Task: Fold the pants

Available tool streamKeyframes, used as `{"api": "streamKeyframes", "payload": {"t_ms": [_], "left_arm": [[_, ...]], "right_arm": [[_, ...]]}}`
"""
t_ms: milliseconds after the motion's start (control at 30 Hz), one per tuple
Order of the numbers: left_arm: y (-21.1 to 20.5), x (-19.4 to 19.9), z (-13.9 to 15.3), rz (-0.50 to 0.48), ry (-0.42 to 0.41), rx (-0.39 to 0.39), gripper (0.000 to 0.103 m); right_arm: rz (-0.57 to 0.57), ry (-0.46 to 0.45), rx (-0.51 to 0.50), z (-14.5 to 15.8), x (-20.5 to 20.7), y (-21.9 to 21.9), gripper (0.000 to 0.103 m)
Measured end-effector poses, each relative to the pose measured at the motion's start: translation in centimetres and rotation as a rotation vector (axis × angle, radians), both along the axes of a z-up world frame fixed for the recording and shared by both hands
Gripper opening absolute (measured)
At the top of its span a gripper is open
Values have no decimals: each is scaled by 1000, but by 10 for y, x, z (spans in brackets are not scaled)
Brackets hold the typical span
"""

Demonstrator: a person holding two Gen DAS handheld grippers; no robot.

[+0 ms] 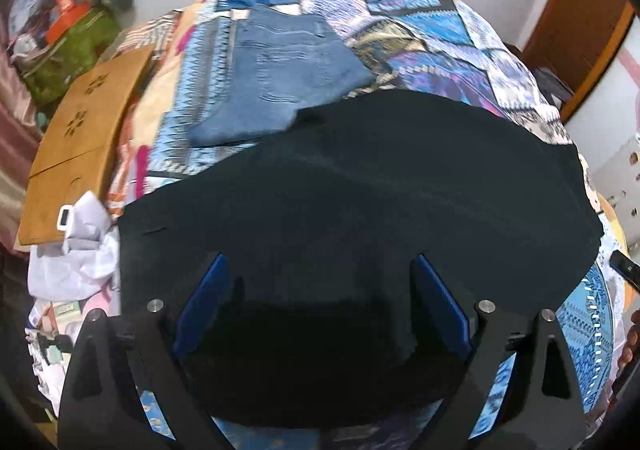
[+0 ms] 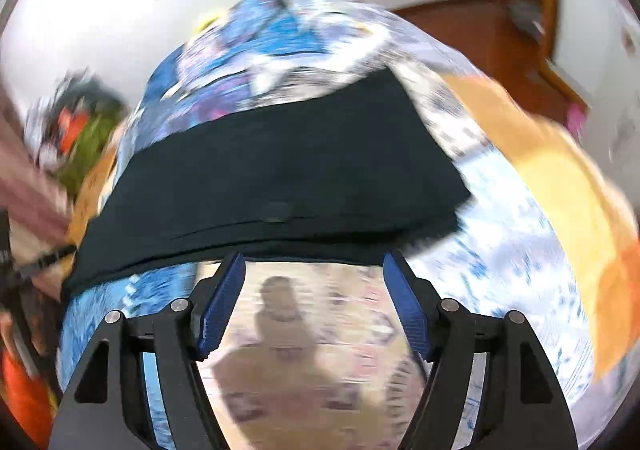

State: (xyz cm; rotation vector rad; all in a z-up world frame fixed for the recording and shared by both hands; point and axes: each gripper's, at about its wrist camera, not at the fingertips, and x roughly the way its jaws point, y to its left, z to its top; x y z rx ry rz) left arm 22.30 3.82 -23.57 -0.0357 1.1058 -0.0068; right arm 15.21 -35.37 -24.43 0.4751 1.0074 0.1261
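White walls and a brown wooden door (image 1: 576, 29) frame a bed (image 1: 420, 29) covered in a blue patchwork bedspread. Black pants (image 1: 360, 189) lie spread flat across the near part of the bed, reaching close to its near edge. Behind them, toward the far left of the bed, sits a folded pair of blue jeans (image 1: 276, 77), its near corner touching the black cloth. Only the left wrist view shows the jeans, a brown paper bag (image 1: 84, 121) at the bed's left edge and crumpled white cloth (image 1: 76, 254) just beside it. The left gripper (image 1: 320, 298) hangs over the pants, jaws spread wide and holding nothing. The blurred right wrist view shows the pants (image 2: 272, 177) from their near edge and an orange-yellow blanket (image 2: 560, 185) along the right side. The right gripper (image 2: 314, 290) has its jaws released too, tips just at the pants' hem.
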Motion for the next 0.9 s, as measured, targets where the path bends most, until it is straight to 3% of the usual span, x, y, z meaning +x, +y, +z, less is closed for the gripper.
{"api": "streamKeyframes", "payload": {"t_ms": [267,533,600,700,767,900], "left_arm": [[-27,10,-12,-47,20,-11,102],[-27,15,-19,-35,16,-63,103],[-26,16,-21,-32,17,-86,103],[-25,17,-23,-28,17,-100,103],[-25,17,-23,-28,13,-101,103],[-24,16,-24,-27,9,-104,103]], "right_arm": [[-126,48,210,-32,8,-32,68],[-130,31,211,-38,29,-32,68],[-133,12,193,-35,32,-33,62],[-142,4,174,-32,38,-36,40],[-152,1,165,-31,44,-41,13],[-162,-53,141,-20,47,-53,8]]}}
